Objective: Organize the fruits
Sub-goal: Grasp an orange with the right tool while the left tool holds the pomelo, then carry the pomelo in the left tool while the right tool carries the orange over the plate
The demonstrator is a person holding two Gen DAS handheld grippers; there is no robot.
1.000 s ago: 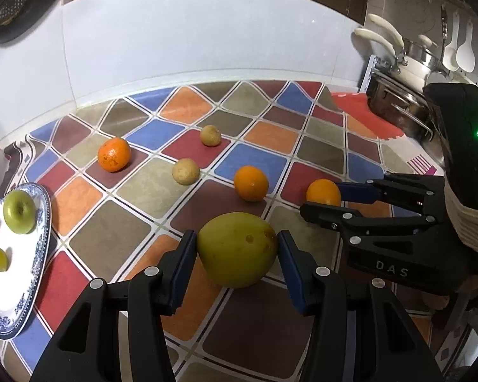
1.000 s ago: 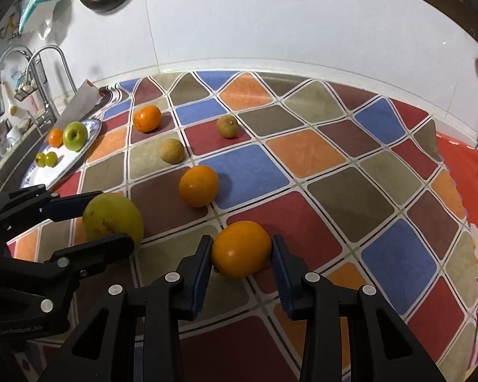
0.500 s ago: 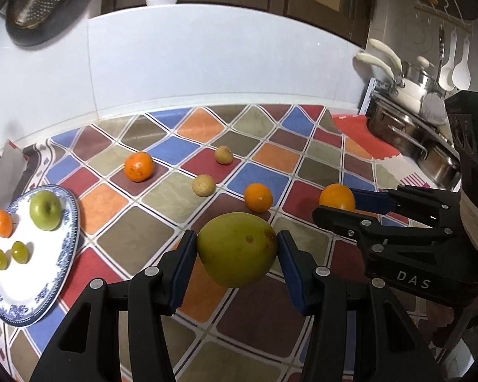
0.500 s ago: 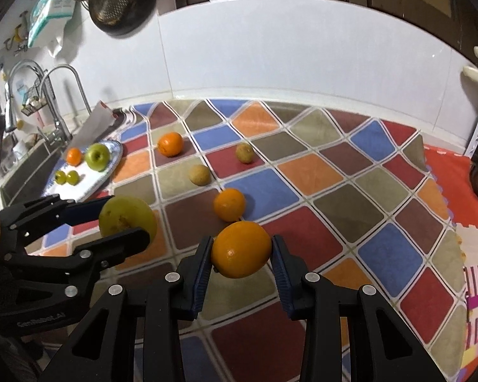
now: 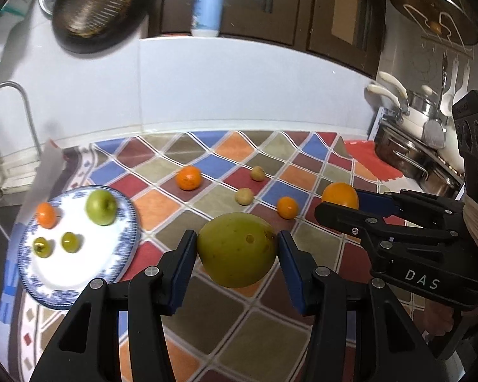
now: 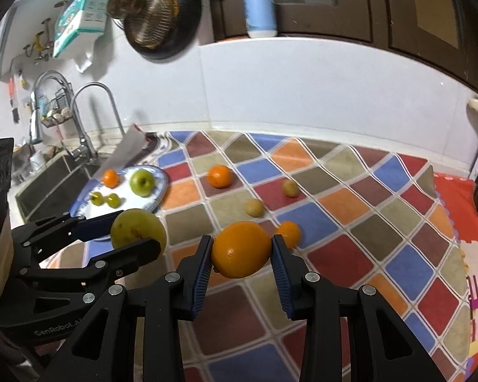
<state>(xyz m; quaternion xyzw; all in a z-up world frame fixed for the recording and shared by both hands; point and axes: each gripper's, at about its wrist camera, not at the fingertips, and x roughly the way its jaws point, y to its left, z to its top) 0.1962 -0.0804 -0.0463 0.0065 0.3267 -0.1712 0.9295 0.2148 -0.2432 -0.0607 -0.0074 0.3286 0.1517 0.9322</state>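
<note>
My left gripper (image 5: 235, 248) is shut on a large yellow-green fruit (image 5: 237, 250) and holds it above the patchwork mat. My right gripper (image 6: 241, 251) is shut on a big orange (image 6: 240, 250), also held above the mat; the orange also shows in the left wrist view (image 5: 340, 195). A blue-rimmed white plate (image 5: 79, 273) at the left carries a green apple (image 5: 101, 203), a small orange (image 5: 46, 215) and two small green fruits (image 5: 69, 242). On the mat lie a mandarin (image 5: 188, 177), a small orange (image 5: 287, 207) and two small tan fruits (image 5: 244, 196).
A sink with tap (image 6: 89, 121) lies left of the plate. Steel pots and utensils (image 5: 408, 127) stand at the right edge of the counter. A white tiled wall (image 5: 239, 89) closes the back. A pan with strainer (image 6: 156, 16) hangs above.
Both grippers have risen and drawn back with their fruits; the counter looks farther away and the whole plate has come into view.
</note>
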